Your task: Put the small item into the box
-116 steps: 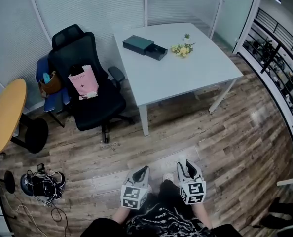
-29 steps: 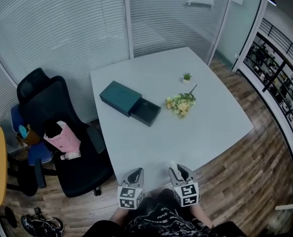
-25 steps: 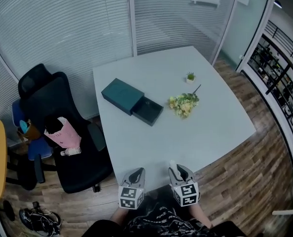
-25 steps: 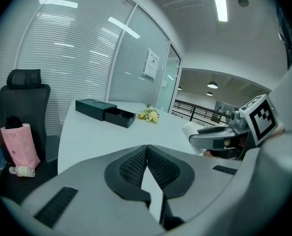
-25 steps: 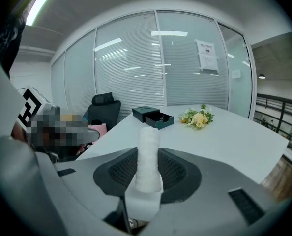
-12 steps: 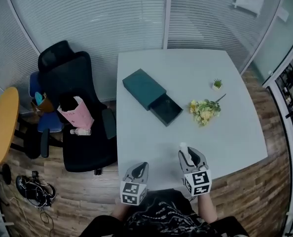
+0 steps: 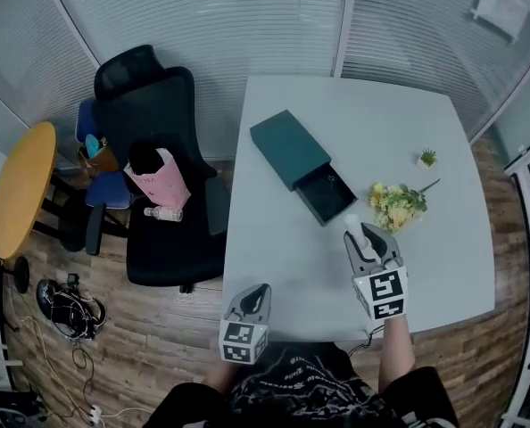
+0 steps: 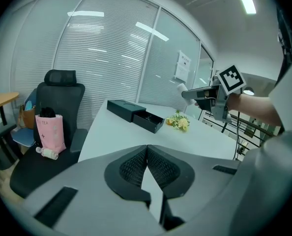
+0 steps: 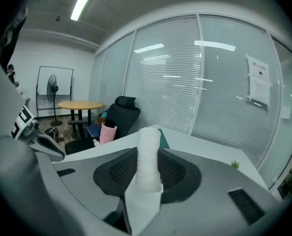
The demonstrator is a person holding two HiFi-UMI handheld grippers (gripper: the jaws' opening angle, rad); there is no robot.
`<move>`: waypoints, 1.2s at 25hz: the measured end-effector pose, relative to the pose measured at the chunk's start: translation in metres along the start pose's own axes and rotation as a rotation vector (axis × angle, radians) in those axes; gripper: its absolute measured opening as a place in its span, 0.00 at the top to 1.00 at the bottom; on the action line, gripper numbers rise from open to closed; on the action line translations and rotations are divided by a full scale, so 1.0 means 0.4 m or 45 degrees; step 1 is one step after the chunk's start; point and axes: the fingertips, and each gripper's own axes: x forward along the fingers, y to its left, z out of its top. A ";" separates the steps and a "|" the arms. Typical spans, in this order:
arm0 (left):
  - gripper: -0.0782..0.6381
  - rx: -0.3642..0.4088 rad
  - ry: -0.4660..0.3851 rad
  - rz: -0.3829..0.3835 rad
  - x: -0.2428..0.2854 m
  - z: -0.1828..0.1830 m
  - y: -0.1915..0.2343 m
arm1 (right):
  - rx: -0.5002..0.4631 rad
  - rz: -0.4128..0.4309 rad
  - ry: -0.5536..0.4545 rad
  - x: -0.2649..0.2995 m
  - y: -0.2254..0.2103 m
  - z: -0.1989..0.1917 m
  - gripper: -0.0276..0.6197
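The dark teal box [image 7: 289, 147] lies on the white table [image 7: 274, 266], its drawer [image 7: 326, 194] pulled out toward the yellow flowers. My right gripper [image 7: 360, 233] hovers over the table just short of the drawer, shut on a small white roll-shaped item [image 7: 352, 223]. In the right gripper view that white item [image 9: 148, 156] stands upright between the jaws and hides most of the box. My left gripper [image 7: 258, 291] is at the table's near edge, shut and empty; in the left gripper view its pads [image 8: 136, 163] meet, with the box [image 8: 126, 107] far ahead.
A bunch of yellow flowers [image 7: 394, 205] and a tiny potted plant [image 7: 427, 157] lie right of the drawer. A black office chair [image 7: 153, 185] with a pink bag [image 7: 162, 178] stands left of the table. A round yellow table [image 7: 20, 190] and cables [image 7: 69, 306] are further left.
My right gripper has moved forward and up over the table toward the open drawer, still holding the white item. The left gripper has stayed near the table's edge. The head view has shifted.
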 end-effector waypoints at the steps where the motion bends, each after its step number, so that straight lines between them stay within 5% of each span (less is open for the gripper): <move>1: 0.86 -0.014 -0.002 0.008 0.004 0.001 0.001 | -0.039 0.005 0.017 0.020 -0.013 0.005 0.75; 9: 0.86 -0.084 0.017 0.096 0.028 -0.012 0.016 | -0.203 0.124 0.096 0.189 -0.094 0.035 0.75; 19: 0.86 -0.138 0.051 0.196 0.025 -0.020 0.052 | -0.408 0.334 0.363 0.412 -0.098 -0.069 0.75; 30: 0.86 -0.132 0.116 0.280 0.017 -0.050 0.065 | -0.606 0.517 0.510 0.542 -0.055 -0.167 0.75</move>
